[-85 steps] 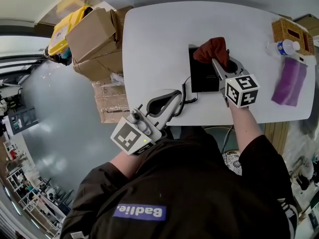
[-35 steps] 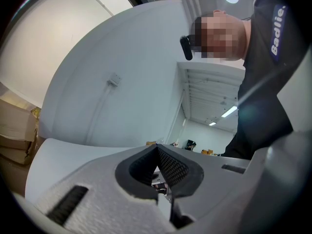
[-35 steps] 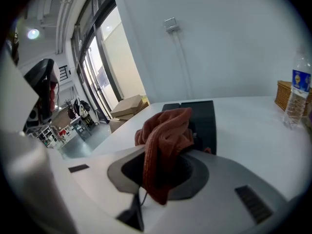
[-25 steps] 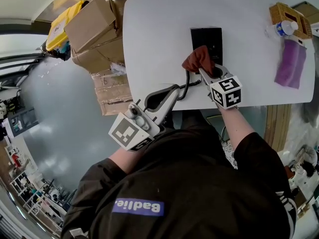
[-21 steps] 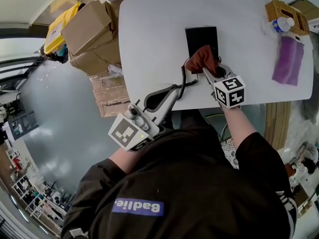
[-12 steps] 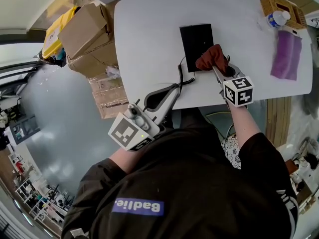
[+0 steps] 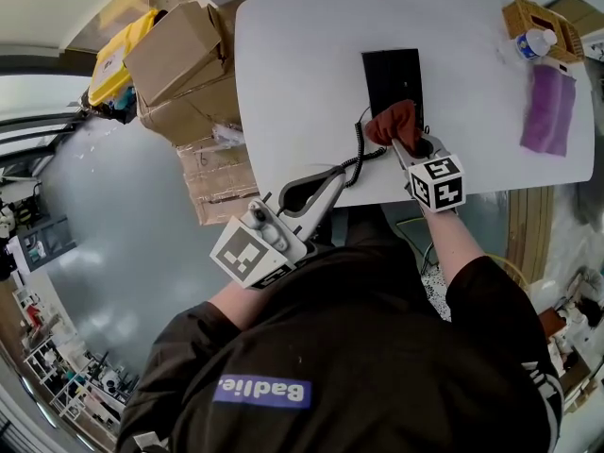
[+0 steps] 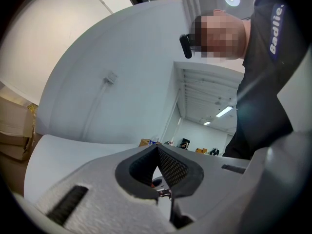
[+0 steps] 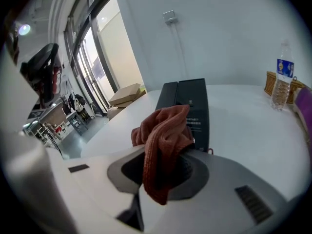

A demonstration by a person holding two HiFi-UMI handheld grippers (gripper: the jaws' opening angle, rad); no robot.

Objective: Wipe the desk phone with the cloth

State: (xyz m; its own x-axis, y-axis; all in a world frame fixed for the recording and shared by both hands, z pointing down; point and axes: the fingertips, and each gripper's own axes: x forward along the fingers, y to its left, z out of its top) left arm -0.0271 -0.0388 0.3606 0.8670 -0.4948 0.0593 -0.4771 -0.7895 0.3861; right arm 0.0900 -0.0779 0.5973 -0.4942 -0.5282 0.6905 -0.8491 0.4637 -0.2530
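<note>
Cloth [image 7: 393, 121] in right hand-held gripper [image 7: 404, 138], over desk phone [image 7: 392, 74]

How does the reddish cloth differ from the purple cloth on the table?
The reddish cloth is bunched up and pinched in the right gripper at the desk phone; the purple cloth lies spread flat, untouched, by the bottle. Both are over the white table.

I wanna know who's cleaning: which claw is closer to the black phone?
Right. The right claw holds the cloth at the near end of the phone; the left claw hangs by the near edge of the table.
</note>
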